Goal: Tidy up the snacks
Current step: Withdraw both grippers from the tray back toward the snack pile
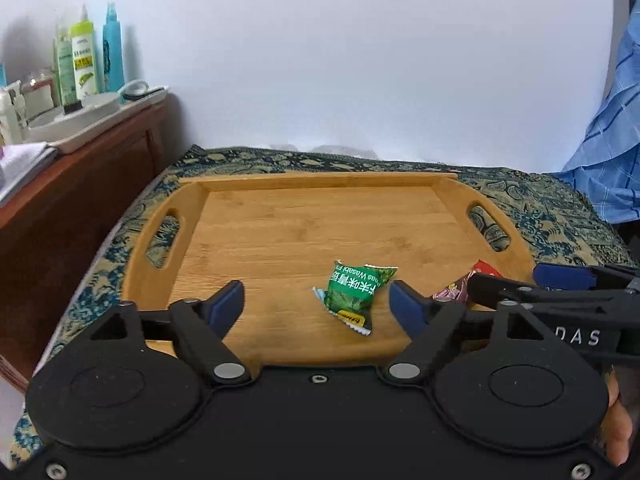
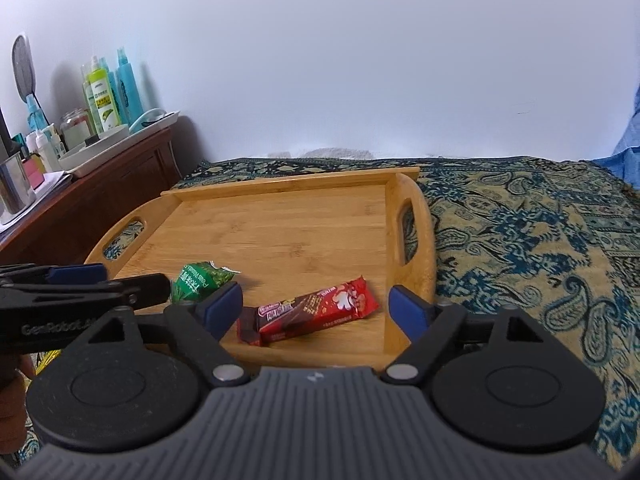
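A wooden tray [image 1: 304, 216] with cut-out handles lies on a patterned cloth. A green wasabi-pea packet [image 1: 350, 294] rests on the tray's near part, between the blue pads of my left gripper [image 1: 316, 302] but untouched; the jaws stand wide apart. In the right wrist view a red snack bar [image 2: 316, 314] lies flat on the tray [image 2: 280, 224], between the spread pads of my right gripper [image 2: 318, 308], which do not press it. The green packet [image 2: 200, 280] sits to its left. Each gripper shows at the edge of the other's view.
A dark wooden cabinet [image 1: 80, 208] stands left of the tray, carrying bottles [image 1: 84, 60] and a white dish. Blue checked fabric [image 1: 612, 140] hangs at the right. The paisley cloth [image 2: 540, 248] spreads out to the right of the tray. A white wall is behind.
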